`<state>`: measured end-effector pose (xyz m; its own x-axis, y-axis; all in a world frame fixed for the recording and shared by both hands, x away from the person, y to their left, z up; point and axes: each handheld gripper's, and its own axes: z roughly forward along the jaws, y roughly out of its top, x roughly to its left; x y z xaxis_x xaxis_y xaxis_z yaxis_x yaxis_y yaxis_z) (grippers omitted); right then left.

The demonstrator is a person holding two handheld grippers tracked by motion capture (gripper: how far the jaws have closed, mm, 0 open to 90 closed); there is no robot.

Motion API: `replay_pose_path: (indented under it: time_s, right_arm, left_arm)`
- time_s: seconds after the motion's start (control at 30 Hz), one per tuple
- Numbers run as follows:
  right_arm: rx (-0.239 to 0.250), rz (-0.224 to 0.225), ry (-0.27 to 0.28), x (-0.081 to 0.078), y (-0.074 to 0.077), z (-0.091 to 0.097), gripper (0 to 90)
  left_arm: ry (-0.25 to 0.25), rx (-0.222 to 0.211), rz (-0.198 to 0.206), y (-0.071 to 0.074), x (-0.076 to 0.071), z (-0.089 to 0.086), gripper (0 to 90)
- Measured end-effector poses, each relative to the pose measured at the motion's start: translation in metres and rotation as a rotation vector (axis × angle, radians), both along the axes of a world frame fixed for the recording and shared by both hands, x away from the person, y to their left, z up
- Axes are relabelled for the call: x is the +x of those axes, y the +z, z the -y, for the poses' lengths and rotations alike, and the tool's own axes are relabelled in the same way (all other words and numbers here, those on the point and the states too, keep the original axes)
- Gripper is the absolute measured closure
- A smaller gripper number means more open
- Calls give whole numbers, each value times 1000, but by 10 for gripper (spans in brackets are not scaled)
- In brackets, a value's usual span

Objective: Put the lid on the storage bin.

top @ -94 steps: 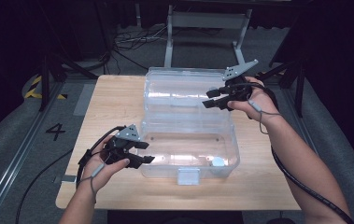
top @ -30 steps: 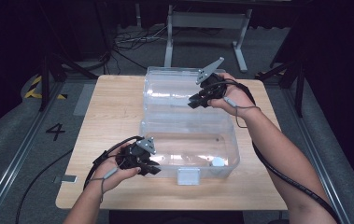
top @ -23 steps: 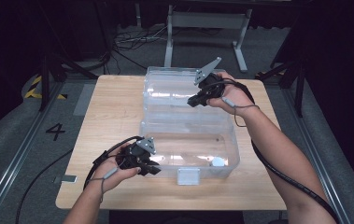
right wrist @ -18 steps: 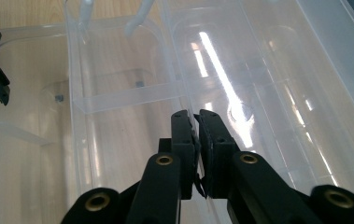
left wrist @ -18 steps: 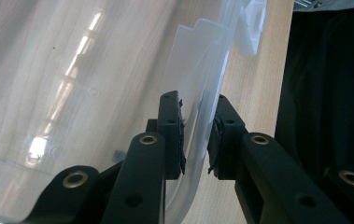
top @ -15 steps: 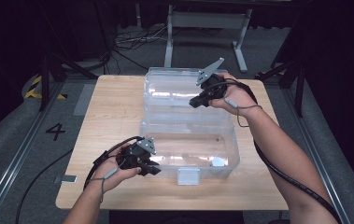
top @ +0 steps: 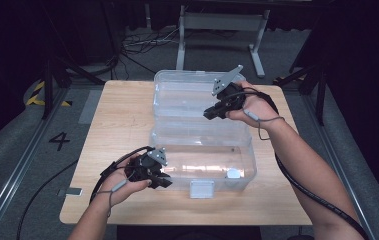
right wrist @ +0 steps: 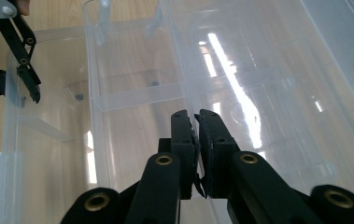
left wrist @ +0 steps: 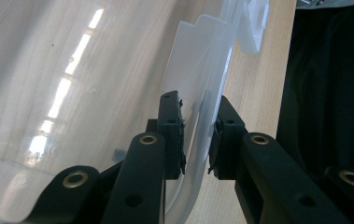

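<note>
Item: clear plastic storage box (top: 202,150), lid (top: 192,95) swung open flat behind it, on the wooden surface (top: 122,115).
Position: box at the middle of the surface, its front latch (top: 201,188) facing the person; lid on the box's far side.
Left claw (top: 161,176): at the box's front left corner; jaws partly apart, straddling the box wall (left wrist: 202,126) with one pad inside and one outside. A sliver of gap shows at each pad, so a firm clamp cannot be confirmed.
Right claw (top: 211,113): at the lid's edge nearest the box, right of centre; jaws have just been closing and stand almost together, pinching a thin clear rim or rib of the lid (right wrist: 196,122).
Risk: judged likely that the thin, slick plastic slips from the right pinch as the lid lifts; with a loose left hold, the light box could skid or tip.
View notes: high view gives the overall layout and a small white piece (top: 234,174) in the box; left claw view shows the wall between the pads; right claw view shows the near-shut pinch and the left claw (right wrist: 30,91) beyond.
</note>
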<state>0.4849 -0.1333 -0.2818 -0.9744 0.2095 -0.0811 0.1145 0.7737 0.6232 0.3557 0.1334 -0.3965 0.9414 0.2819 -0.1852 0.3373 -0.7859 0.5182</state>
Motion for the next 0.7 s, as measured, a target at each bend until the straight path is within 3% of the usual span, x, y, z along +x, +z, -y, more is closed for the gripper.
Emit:
replay_pose_path:
  time_s: [0.7]
  right_arm:
    - [-13,49,53,-33,3,1,853]
  left_arm:
    - [5,7,-5,0,0,0,773]
